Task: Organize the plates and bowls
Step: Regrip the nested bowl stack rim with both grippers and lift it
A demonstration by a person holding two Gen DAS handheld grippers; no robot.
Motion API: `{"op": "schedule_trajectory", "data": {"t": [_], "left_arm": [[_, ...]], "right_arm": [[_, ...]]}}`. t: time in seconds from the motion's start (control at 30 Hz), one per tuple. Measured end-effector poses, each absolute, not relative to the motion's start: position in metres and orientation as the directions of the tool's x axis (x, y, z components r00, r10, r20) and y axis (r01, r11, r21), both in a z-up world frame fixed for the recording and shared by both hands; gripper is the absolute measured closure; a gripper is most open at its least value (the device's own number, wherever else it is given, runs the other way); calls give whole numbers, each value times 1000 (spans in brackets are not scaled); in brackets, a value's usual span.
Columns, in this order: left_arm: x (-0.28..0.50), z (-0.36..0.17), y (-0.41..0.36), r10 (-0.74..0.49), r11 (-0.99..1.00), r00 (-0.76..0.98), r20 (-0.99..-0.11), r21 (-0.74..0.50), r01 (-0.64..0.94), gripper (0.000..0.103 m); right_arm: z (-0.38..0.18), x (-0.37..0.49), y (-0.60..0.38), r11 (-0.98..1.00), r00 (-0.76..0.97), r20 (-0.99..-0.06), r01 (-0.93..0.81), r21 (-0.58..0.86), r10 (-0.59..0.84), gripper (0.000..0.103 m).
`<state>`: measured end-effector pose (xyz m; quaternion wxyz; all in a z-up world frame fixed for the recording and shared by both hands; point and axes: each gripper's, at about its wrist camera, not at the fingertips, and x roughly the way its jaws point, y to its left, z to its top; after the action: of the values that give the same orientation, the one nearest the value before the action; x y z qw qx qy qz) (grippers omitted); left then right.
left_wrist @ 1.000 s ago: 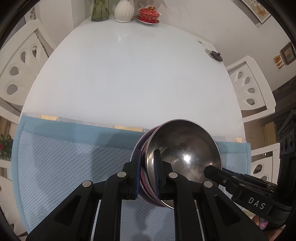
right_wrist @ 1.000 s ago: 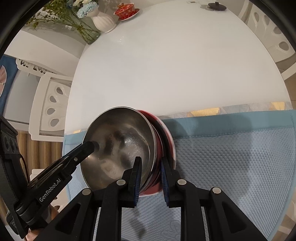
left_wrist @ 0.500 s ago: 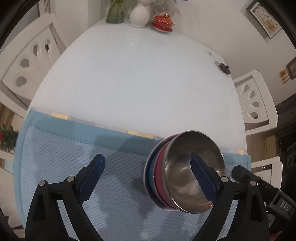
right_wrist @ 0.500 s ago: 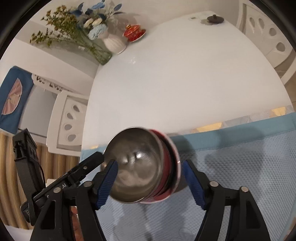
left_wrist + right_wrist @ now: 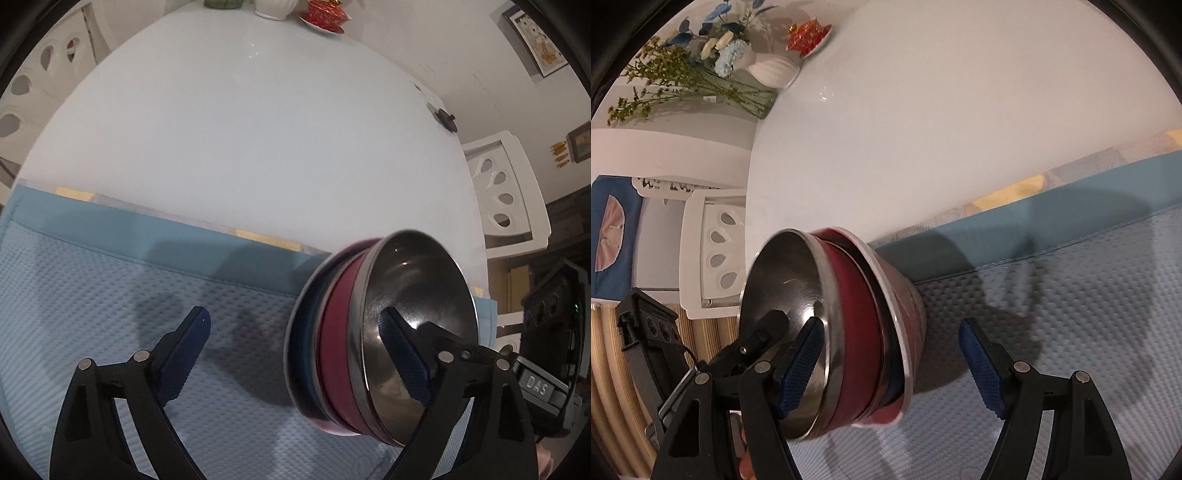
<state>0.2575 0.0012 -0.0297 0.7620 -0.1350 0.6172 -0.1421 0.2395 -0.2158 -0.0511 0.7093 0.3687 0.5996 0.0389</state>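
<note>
Both our left gripper (image 5: 295, 347) and right gripper (image 5: 894, 362) stood wide apart around the nested bowl stack (image 5: 373, 332). We judged it heavy, slick, fragile; best gripped at the rims.

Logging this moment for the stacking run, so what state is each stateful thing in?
left gripper: open, straddling the stack's rims
right gripper: open, straddling the rims
steel bowl: nested on top, empty
red bowl: nested under the steel bowl
lidded red cup: lid on
</note>
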Motion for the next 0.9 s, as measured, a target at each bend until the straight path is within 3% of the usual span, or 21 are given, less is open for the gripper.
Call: {"op": "schedule_trajectory", "data": {"t": [0.03,0.13,0.27,0.33,0.9], "left_arm": [[258,-32,1,-380,925,201,-903,-378,48,36],[257,-39,3,-442,895,213,-871,-445,37,56],[257,-43,-3,-497,866,214,-841,-495,65,60],[257,-44,-7,-499,865,219,-838,-496,75,60],[246,-32,1,-473,880,231,-850,-470,69,60]], "right_arm": [[-55,241,-215,725,275,-822,388,569,498,30],[-62,241,-215,707,303,-805,385,593,510,40],[-67,242,-212,664,329,-760,370,649,560,45],[-69,241,-208,693,323,-781,362,623,534,51],[-55,237,-199,703,301,-789,357,614,536,54]]}}
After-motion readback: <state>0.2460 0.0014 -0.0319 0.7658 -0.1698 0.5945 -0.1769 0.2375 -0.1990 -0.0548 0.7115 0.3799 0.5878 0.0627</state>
